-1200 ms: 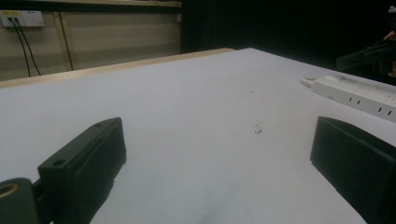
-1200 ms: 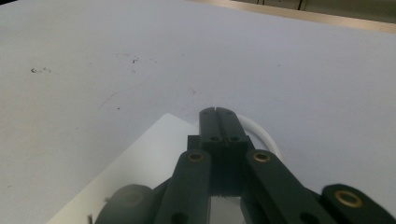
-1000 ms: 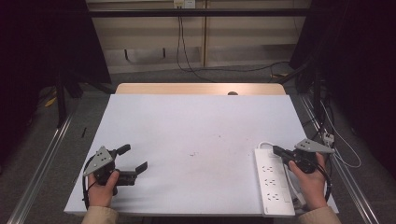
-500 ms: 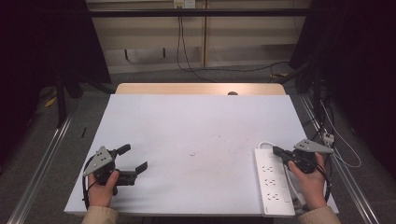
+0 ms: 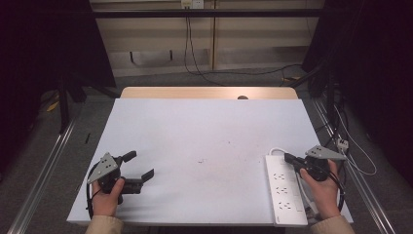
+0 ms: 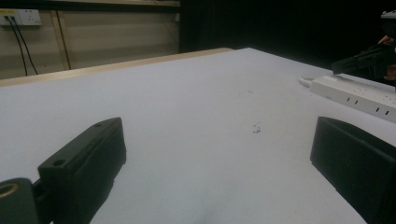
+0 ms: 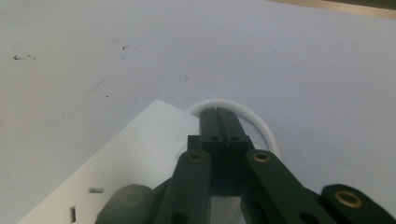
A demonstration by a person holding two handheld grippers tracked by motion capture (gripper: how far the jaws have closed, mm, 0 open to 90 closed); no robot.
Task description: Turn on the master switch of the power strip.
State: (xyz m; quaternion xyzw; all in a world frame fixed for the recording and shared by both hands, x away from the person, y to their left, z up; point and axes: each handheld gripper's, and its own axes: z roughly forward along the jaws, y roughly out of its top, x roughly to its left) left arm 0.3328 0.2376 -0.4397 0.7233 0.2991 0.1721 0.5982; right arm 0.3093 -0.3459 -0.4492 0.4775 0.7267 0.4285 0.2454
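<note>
A white power strip (image 5: pixel 285 190) lies lengthwise near the table's right front edge, and its white cable (image 5: pixel 276 150) loops out at the far end. My right gripper (image 5: pixel 287 157) hovers over that far end with its jaws pressed together. In the right gripper view the closed tips (image 7: pixel 218 114) end just short of the cable loop (image 7: pixel 261 123), above the strip's corner (image 7: pixel 135 154), and hold nothing. My left gripper (image 5: pixel 141 164) rests near the front left corner, jaws wide apart and empty. The left gripper view has bare table between its open jaws (image 6: pixel 219 154) and the strip (image 6: pixel 355 93) far to the right.
The white table top (image 5: pixel 204 131) has a wooden strip (image 5: pixel 209 92) along its back edge. Faint marks (image 5: pixel 202 160) dot its middle. Metal rails run along both sides on the floor, with loose cables (image 5: pixel 350 151) to the right. A wall socket (image 5: pixel 191 4) sits behind.
</note>
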